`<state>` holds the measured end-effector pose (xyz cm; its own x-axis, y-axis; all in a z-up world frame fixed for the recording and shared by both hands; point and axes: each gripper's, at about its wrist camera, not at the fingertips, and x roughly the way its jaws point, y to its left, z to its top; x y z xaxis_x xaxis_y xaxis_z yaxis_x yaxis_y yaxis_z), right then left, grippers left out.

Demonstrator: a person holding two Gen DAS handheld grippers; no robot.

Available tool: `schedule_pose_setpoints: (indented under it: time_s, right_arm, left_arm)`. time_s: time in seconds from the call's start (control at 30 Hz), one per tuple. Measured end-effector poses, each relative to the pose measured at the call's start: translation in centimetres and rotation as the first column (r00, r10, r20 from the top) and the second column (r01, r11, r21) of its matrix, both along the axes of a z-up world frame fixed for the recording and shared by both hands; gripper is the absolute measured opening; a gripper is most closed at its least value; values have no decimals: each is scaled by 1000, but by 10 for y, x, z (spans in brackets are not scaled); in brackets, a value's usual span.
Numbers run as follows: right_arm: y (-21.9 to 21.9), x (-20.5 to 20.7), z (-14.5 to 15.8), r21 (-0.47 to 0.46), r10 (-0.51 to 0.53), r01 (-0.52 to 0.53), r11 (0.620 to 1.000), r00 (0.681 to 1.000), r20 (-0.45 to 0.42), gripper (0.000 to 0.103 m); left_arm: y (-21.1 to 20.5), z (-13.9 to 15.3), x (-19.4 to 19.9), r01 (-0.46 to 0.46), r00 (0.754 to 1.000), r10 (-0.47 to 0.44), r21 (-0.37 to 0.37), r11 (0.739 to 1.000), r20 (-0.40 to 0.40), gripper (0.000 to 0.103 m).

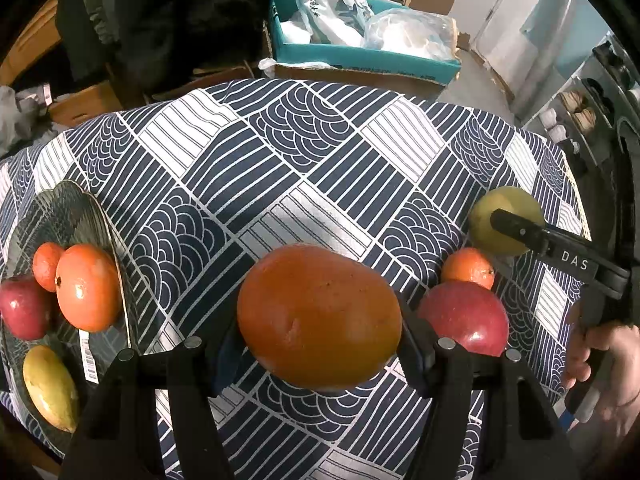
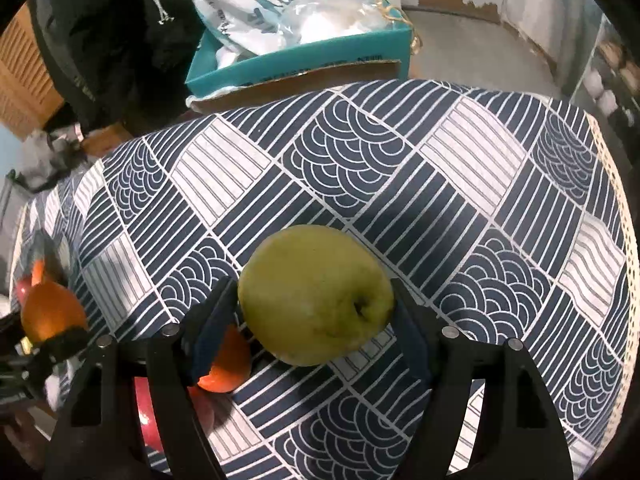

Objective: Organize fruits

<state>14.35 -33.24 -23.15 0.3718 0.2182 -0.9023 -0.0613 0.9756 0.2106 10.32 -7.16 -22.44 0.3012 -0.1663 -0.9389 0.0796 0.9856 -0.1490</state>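
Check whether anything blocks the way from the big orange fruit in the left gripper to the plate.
Nothing visible does. Only bare tablecloth lies between the orange fruit and the plate, which already holds four fruits.

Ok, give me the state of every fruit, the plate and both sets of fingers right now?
Large orange mango: gripped in left gripper fingers.
Green apple: between right gripper fingers, pads touching.
Red apple: loose on cloth.
Small orange tangerine: loose on cloth, beside red apple.
Dark glass plate: holds four fruits.
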Motion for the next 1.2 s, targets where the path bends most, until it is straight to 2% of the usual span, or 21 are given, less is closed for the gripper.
schedule_pose_setpoints:
  time_s: [0.43,0.57,0.7,0.87,1.2]
  right_arm:
    - [-1,0,-15,-46,0,-2,999,999,-37,81]
    - [4,1,-20,-88,20,-25,996,998,-55,82]
    - [8,-1,-20,-117,36,-40,992,999,-40,82]
    - [18,-10,-13,-224,48,-42,974,999,22,82]
    - [12,-21,20,-269,16,11,963,995,98,82]
  left_arm:
    - [-4,-10,6,5,1000,-5,5,1000,-22,68]
    - [-5,-12,7,7,1000,-7,9,1000,-24,68]
    - [-7,-11,5,12,1000,-12,13,1000,-21,68]
    - [-6,-5,4,10,1000,-10,13,1000,-3,68]
    - [2,22,0,0,997,-3,39,999,81,68]
